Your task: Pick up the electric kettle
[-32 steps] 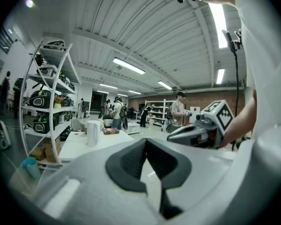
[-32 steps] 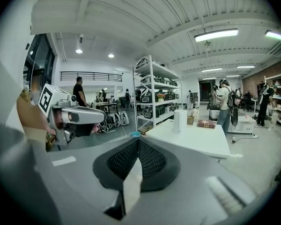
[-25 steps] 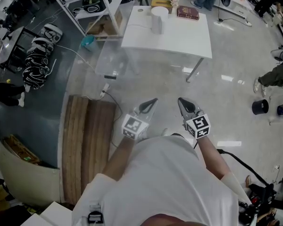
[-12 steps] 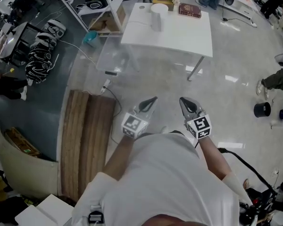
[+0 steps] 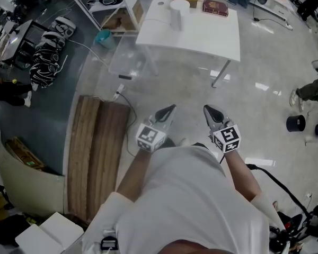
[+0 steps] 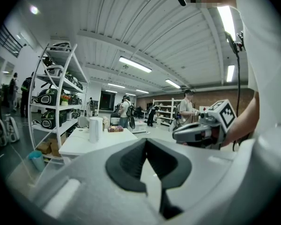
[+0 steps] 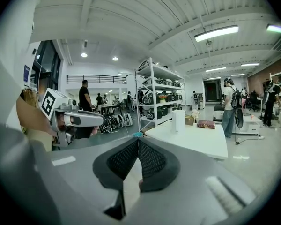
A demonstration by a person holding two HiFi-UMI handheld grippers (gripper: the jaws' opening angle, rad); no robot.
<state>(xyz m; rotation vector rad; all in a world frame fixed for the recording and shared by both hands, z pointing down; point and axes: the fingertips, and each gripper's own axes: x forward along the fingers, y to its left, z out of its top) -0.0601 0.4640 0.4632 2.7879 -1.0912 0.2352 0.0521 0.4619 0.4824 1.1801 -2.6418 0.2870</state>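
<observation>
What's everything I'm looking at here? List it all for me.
electric kettle: one, white, far side of table
book: one, dark red, on table, right of the kettle in the head view
table: one, white, ahead on the floor
shelf rack: one, white, beside table
slatted wooden panel: one, brown, floor at left
bucket: one, black, floor at right
left gripper: grey, jaws shut, empty
right gripper: grey, jaws shut, empty

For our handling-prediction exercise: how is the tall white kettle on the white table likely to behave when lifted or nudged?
The kettle looks tall and narrow, so a sideways nudge would probably tip it. Its smooth white wall may be slippery to grip. Its weight is uncertain: any water inside cannot be seen.
</observation>
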